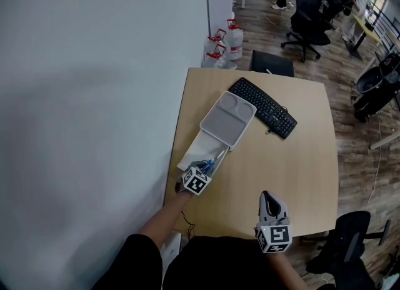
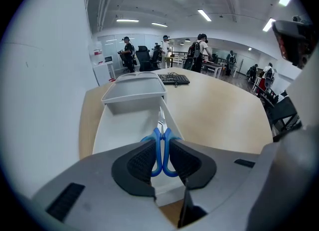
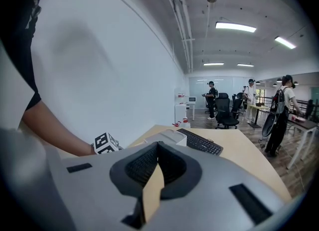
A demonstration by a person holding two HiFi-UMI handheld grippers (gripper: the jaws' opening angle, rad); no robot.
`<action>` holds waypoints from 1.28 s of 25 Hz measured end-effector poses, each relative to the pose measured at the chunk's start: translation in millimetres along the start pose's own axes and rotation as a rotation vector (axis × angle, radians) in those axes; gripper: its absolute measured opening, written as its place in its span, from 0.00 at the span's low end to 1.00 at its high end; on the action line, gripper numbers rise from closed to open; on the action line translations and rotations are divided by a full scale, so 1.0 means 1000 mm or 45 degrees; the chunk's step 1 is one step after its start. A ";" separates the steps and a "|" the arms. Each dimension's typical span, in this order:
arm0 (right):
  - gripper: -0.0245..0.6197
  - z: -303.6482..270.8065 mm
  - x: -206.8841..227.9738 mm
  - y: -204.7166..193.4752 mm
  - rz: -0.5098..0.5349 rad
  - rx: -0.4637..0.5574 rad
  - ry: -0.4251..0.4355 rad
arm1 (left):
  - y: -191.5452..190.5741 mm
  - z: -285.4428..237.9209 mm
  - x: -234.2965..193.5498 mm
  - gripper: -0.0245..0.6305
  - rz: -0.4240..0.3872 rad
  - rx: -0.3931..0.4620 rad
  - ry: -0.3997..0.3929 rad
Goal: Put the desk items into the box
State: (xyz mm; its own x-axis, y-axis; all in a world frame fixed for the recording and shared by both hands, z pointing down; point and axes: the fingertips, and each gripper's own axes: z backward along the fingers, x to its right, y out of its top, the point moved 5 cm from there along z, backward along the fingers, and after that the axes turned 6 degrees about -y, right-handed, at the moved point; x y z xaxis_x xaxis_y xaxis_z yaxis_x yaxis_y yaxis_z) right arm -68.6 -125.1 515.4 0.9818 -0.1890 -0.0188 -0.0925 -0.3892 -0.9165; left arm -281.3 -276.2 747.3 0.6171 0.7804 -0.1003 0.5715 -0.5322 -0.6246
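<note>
A long white box (image 1: 191, 152) lies open at the table's left edge, against the wall. Its grey lid (image 1: 228, 119) rests upside down across the far end. My left gripper (image 1: 205, 169) hovers over the near end of the box, shut on blue-handled scissors (image 1: 209, 165). In the left gripper view the scissors (image 2: 160, 145) stand between the pads with the blades pointing down into the box (image 2: 124, 125). My right gripper (image 1: 269, 199) is near the table's front edge, shut with nothing in it (image 3: 158, 161). A black keyboard (image 1: 262, 107) lies beyond the lid.
The white wall runs along the table's left side. A black chair (image 1: 272, 64) stands behind the table, with water jugs (image 1: 225, 40) and office chairs (image 1: 307, 14) further back. People stand far off in the room. Another chair (image 1: 350, 245) is at the right front corner.
</note>
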 end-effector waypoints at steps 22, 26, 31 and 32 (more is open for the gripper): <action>0.13 -0.016 0.000 -0.009 -0.061 -0.059 0.011 | 0.000 -0.031 -0.009 0.18 0.024 -0.086 -0.030; 0.13 -0.012 -0.004 -0.009 -0.055 -0.062 0.017 | 0.000 -0.027 -0.007 0.18 0.029 -0.067 -0.039; 0.13 -0.005 0.002 -0.009 -0.060 -0.070 -0.009 | 0.004 -0.019 -0.013 0.18 0.098 -0.003 -0.036; 0.13 -0.003 0.005 -0.010 -0.067 -0.069 -0.017 | 0.006 -0.017 -0.013 0.18 0.125 0.018 -0.038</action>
State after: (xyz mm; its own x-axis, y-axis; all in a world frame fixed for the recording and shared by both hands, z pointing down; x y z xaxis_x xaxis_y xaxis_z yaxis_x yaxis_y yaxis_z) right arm -63.4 -124.3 525.6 0.9877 -0.1548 0.0232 -0.0491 -0.4468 -0.8933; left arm -276.7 -294.9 757.8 0.6536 0.7340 -0.1844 0.5011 -0.6024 -0.6213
